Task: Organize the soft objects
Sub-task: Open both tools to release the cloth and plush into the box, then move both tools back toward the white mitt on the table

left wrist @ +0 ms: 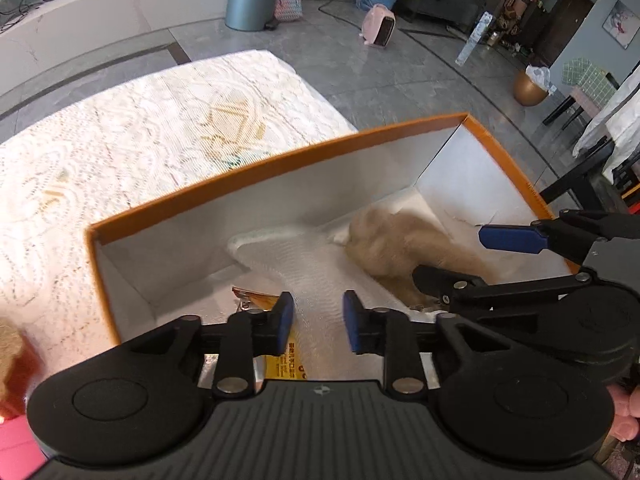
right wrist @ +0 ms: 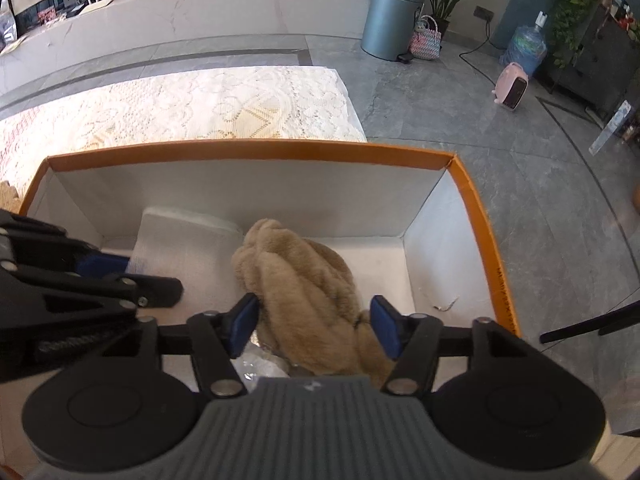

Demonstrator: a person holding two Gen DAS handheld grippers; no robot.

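Here, both grippers point down into an orange-rimmed box [right wrist: 476,216] with white inner walls, which stands on a lace-covered table [right wrist: 180,104]. The left gripper [left wrist: 318,322] has its blue pads partly spread over a folded white cloth [left wrist: 320,272] lying on the box floor toward the left; the pads do not press on it. Just under its left pad a shiny yellow packet [left wrist: 286,364] shows, partly hidden by the gripper body. The right gripper [right wrist: 314,328] has its jaws spread wide on either side of a tan fluffy fabric bundle [right wrist: 296,280], which lies in a heap in the middle of the box floor, just right of the white cloth and touching it. The pads stand beside the fur; there is a gap at the right pad, so it is not pinched. Some crinkled clear wrapping [right wrist: 264,364] lies at the near end of the bundle. Far off on the grey floor stand a grey bin [right wrist: 390,20] and a pink heater [right wrist: 512,86].
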